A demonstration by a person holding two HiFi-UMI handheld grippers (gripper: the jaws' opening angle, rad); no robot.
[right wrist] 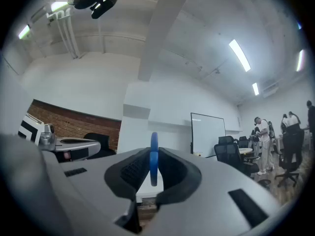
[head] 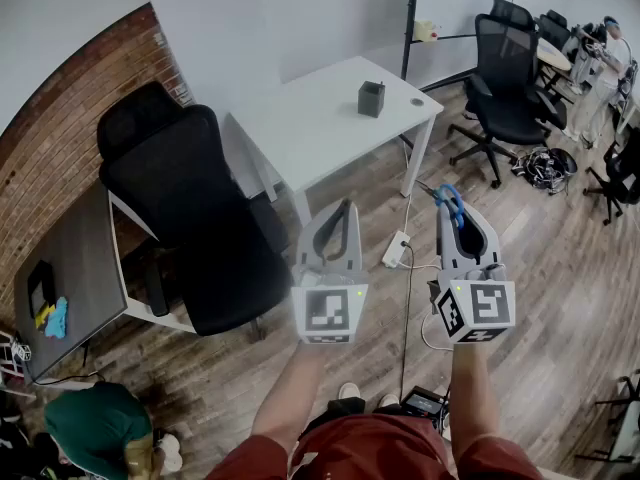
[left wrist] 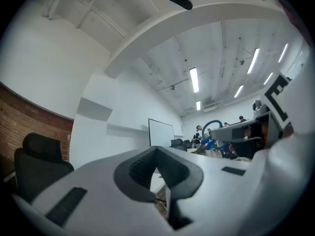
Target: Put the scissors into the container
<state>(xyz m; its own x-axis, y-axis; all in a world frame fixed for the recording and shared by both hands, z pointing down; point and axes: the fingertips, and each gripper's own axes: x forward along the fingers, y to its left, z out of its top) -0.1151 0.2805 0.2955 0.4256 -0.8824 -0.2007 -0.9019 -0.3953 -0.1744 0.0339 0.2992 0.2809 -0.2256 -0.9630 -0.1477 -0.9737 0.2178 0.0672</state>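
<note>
1. Wood-floored office noted: brick wall at far left, black office chair [head: 190,208] beside white surface [head: 320,118]. Dark container [head: 371,98] stands upright on it, well apart from both tools.
2. Idle: left hand-held gripper [head: 344,208], jaws together, nothing between.
3. Loaded: right hand-held gripper [head: 455,216], clamped narrow on scissors [head: 450,200], held in air above floor.
4. Step judged: carrying stage. Grip made, delivery not yet done.
5. Next move judged: forward, leftward reach to the surface, alignment over container mouth, release only once inside.
6. Scissors: blue loop handle, edge-on between pads; blades not made out.
</note>
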